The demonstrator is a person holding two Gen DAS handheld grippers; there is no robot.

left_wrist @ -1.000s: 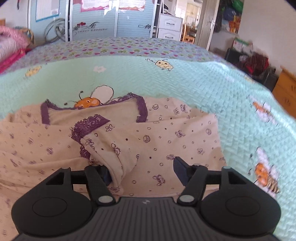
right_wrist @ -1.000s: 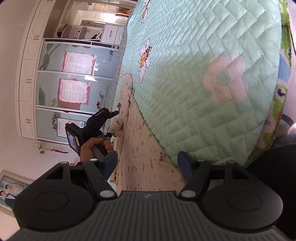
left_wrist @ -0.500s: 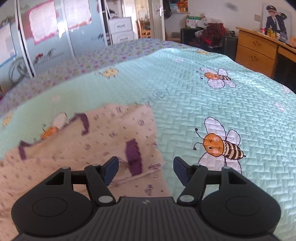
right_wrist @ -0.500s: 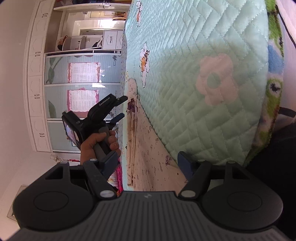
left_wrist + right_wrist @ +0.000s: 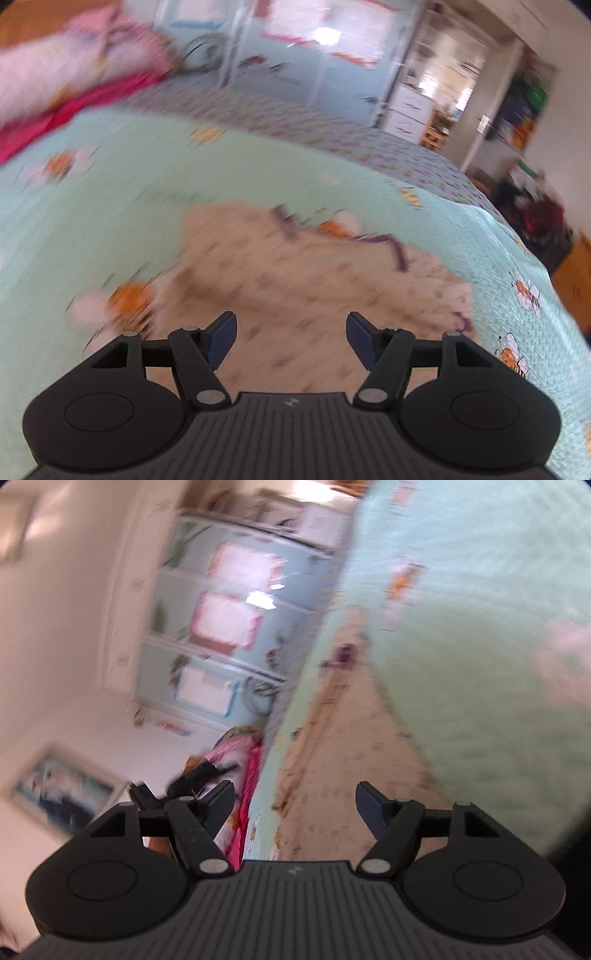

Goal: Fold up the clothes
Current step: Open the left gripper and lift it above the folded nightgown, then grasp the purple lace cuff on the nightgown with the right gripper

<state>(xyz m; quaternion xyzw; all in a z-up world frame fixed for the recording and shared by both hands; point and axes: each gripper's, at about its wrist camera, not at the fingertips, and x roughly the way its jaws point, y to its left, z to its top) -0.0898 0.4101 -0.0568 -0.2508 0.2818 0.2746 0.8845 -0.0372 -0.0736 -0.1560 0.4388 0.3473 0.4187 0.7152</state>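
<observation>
A beige garment (image 5: 314,280) with small purple print and purple trim is seen on a mint-green quilted bedspread (image 5: 110,206) patterned with orange bees. Pink bedding (image 5: 74,81), possibly checked though blurred, is seen at the bedspread's far left corner.

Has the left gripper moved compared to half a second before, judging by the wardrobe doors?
Yes. The left gripper has swung leftward: the wardrobe doors, earlier at the left edge, now sit top centre, and the pink bedding has come into view.

light: bright daylight, glare on wardrobe (image 5: 325,37)
blur: heavy motion smear, both views
sharp: only tongs bodies
edges: fisheye bend, dark corners
</observation>
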